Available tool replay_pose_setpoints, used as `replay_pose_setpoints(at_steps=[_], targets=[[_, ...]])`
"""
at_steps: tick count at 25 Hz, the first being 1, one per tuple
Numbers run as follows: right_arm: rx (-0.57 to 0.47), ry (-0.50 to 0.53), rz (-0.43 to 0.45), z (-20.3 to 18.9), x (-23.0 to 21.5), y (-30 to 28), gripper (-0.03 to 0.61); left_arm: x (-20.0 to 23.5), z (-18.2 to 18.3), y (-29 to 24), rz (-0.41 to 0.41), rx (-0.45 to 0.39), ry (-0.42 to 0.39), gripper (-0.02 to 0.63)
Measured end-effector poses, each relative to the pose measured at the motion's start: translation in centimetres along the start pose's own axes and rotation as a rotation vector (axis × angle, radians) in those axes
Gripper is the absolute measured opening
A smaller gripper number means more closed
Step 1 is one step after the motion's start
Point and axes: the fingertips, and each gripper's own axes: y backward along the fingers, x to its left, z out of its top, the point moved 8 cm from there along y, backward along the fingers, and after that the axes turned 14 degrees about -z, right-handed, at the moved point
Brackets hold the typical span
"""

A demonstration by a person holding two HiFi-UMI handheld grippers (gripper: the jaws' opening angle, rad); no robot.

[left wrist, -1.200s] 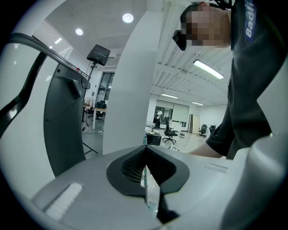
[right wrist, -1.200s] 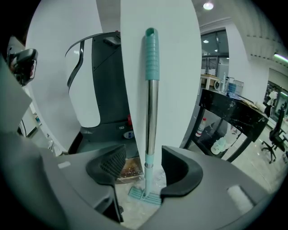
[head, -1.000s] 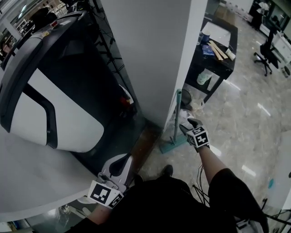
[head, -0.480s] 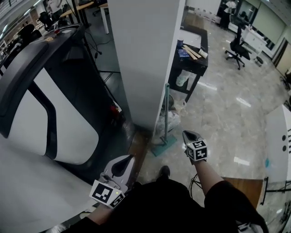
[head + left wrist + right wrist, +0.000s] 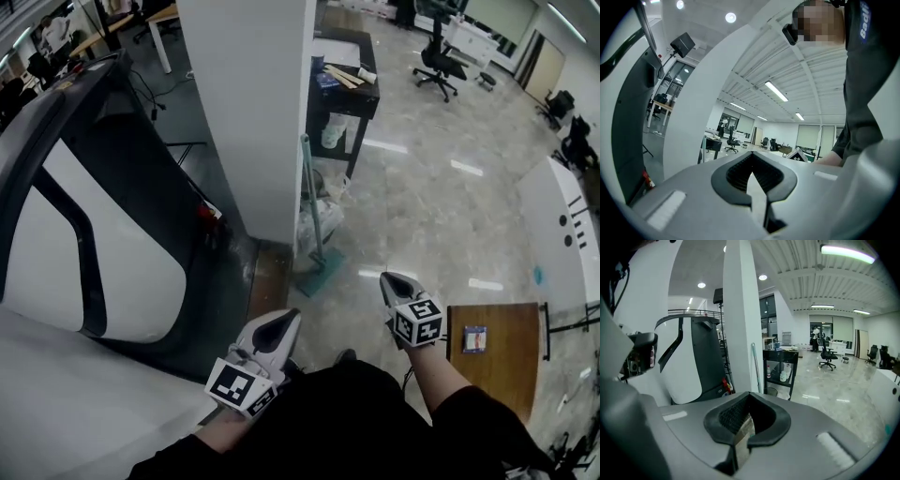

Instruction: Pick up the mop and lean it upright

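Note:
The mop (image 5: 311, 202) has a teal handle and a flat teal head (image 5: 319, 274) on the floor. It stands upright, leaning against the corner of the white pillar (image 5: 253, 112). In the right gripper view the mop handle (image 5: 754, 366) rises beside the same pillar. My right gripper (image 5: 392, 281) hangs over the tiled floor, to the right of the mop head and well apart from it. Its jaws (image 5: 743, 420) are shut with nothing in them. My left gripper (image 5: 278, 328) is low at the left, close to my body, shut and empty (image 5: 752, 176).
A large black-and-white machine (image 5: 84, 225) fills the left side. A black shelf cart (image 5: 342, 89) with bottles and boards stands behind the pillar. A small wooden table (image 5: 492, 342) is at my right, a white curved desk (image 5: 562, 225) beyond it, and office chairs (image 5: 441, 61) farther off.
My right gripper was open at the mop handle; it has closed empty and drawn back from it. The mop stays leaning on the pillar. My left gripper and the view have swung right.

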Motion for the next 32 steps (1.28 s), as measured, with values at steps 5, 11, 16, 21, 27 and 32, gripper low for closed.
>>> replay_pose_setpoints(at_steps=[5, 11, 16, 21, 27, 32], targets=[[-0.055, -0.074, 0.021, -0.3, 0.2, 4.2, 0.003, -2.3, 0.1, -1.9, -0.056, 0.027, -0.018, 0.02], [-0.145, -0.165, 0.077, -0.9, -0.8, 10.3, 0.003, -7.8, -0.8, -5.7, -0.119, 0.078, -0.039, 0.02], [-0.2, -0.187, 0.124, -2.9, -2.1, 16.8, 0.003, -14.3, -2.4, -8.2, -0.144, 0.127, -0.037, 0.02], [-0.212, -0.187, 0.198, -6.7, -2.3, 21.2, 0.003, -19.9, -4.7, -8.0, -0.11, 0.168, -0.047, 0.02], [-0.209, -0.204, 0.252, -8.0, -1.1, 25.4, 0.003, -23.7, -4.7, -5.7, -0.08, 0.192, -0.045, 0.02], [-0.252, -0.182, 0.234, -7.1, 0.3, 28.4, 0.003, -25.1, -3.8, -4.7, -0.11, 0.173, -0.064, 0.02]])
